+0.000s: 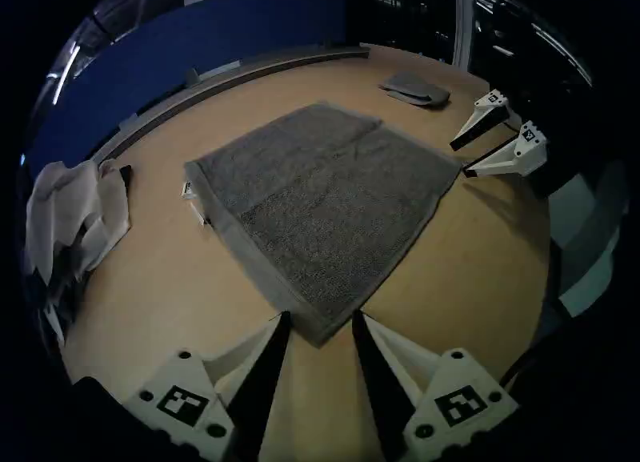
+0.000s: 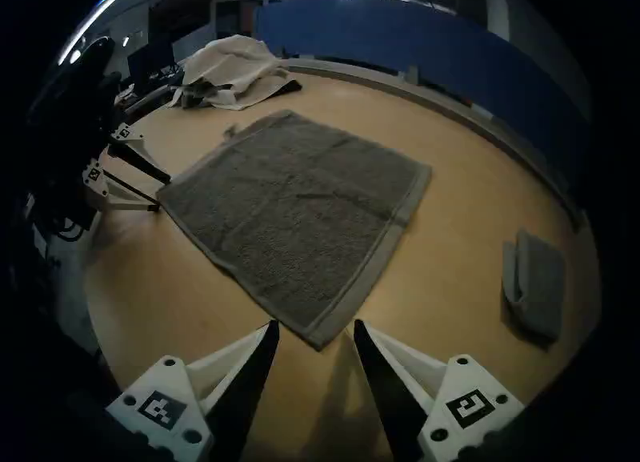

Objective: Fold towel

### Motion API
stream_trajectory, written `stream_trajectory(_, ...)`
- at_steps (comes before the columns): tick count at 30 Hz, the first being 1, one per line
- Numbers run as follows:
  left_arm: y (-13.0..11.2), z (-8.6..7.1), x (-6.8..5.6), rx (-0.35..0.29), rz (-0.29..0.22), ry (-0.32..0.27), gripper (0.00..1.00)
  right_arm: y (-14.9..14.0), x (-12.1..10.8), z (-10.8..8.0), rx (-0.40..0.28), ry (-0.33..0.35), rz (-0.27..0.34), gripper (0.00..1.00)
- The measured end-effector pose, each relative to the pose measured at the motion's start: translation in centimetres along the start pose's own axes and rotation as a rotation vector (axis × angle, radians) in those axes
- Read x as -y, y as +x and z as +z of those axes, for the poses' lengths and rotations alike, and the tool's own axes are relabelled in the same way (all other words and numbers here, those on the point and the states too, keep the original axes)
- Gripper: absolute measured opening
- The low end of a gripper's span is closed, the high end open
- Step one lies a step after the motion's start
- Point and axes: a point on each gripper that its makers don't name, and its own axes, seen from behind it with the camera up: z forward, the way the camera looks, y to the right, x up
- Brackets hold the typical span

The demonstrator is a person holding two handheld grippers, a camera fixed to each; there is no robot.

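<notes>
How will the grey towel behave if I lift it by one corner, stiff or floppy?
Likely floppy: the towel lies flat, hugging the table, so it should drape. Its coarse pile looks grippy, so slipping seems unlikely.

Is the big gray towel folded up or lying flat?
Lying flat: the towel is spread on the table, its corners out, none turned over.

The left tongs [image 1: 318,319] and right tongs [image 2: 316,324] are white, black-padded, with square coded markers.
</notes>
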Motion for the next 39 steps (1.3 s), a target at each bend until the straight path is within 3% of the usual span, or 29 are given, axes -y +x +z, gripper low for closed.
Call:
stream_trajectory(6,0.2,0.1,-0.2,0.0,0.009,-0.006,0.43,-0.4,0.0,0.0,0.009,-0.001,-0.001,0.61)
stream_trajectory(11,0.3,0.0,-0.4,-0.002,0.023,-0.006,0.39,-0.8,0.0,0.0,0.02,0.006,0.007,0.48)
stream_trajectory(16,0.3,0.0,-0.4,-0.004,0.04,-0.007,0.37,-1.1,0.1,0.1,0.023,0.003,0.004,0.47)
stream_trajectory(29,0.1,-0.1,-0.7,-0.002,0.089,-0.015,0.28,-1.0,0.2,0.2,0.021,0.0,0.008,0.24)
stream_trajectory(39,0.1,-0.2,-1.1,0.008,0.087,-0.031,0.17,-0.8,-0.4,0.1,0.018,-0.022,0.007,0.13)
